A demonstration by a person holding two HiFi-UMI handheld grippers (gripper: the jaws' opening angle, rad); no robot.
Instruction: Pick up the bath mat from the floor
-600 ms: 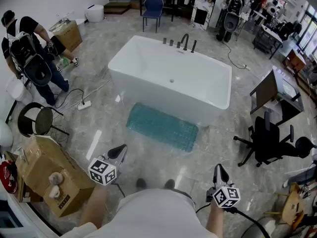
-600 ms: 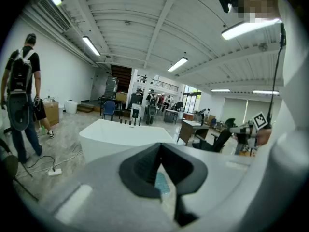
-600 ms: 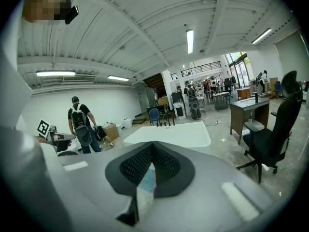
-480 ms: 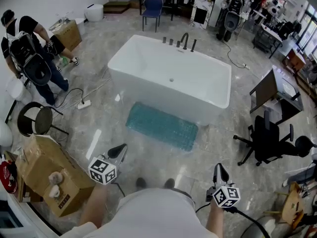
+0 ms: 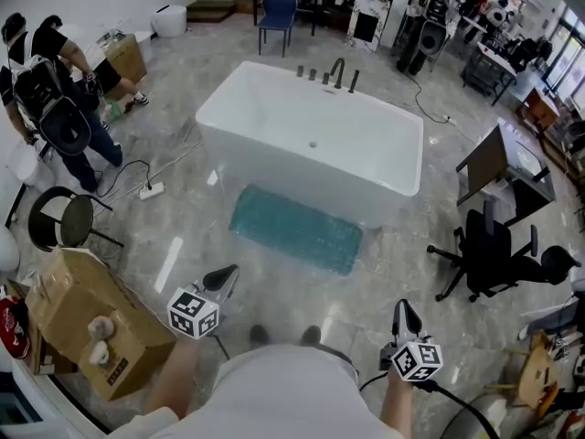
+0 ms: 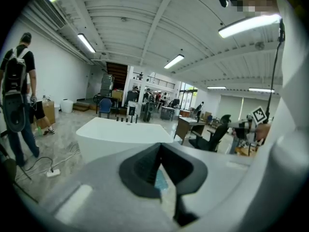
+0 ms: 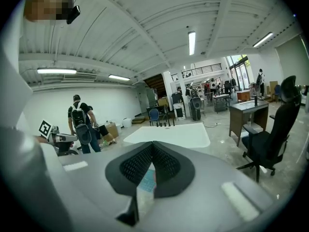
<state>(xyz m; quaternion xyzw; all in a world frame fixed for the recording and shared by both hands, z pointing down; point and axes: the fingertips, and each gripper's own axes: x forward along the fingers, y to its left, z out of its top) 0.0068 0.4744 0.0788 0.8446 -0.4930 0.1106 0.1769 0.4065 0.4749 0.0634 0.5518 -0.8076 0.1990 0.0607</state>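
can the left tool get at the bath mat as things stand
Probably, after a step forward and a bend: only bare floor lies between the left tool and the bath mat, flat beside the bathtub. The tool is shut and must open first.

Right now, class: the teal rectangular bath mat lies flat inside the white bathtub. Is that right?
Not quite. The teal rectangular bath mat lies flat on the grey floor beside the white bathtub, not inside it; the head view shows this.
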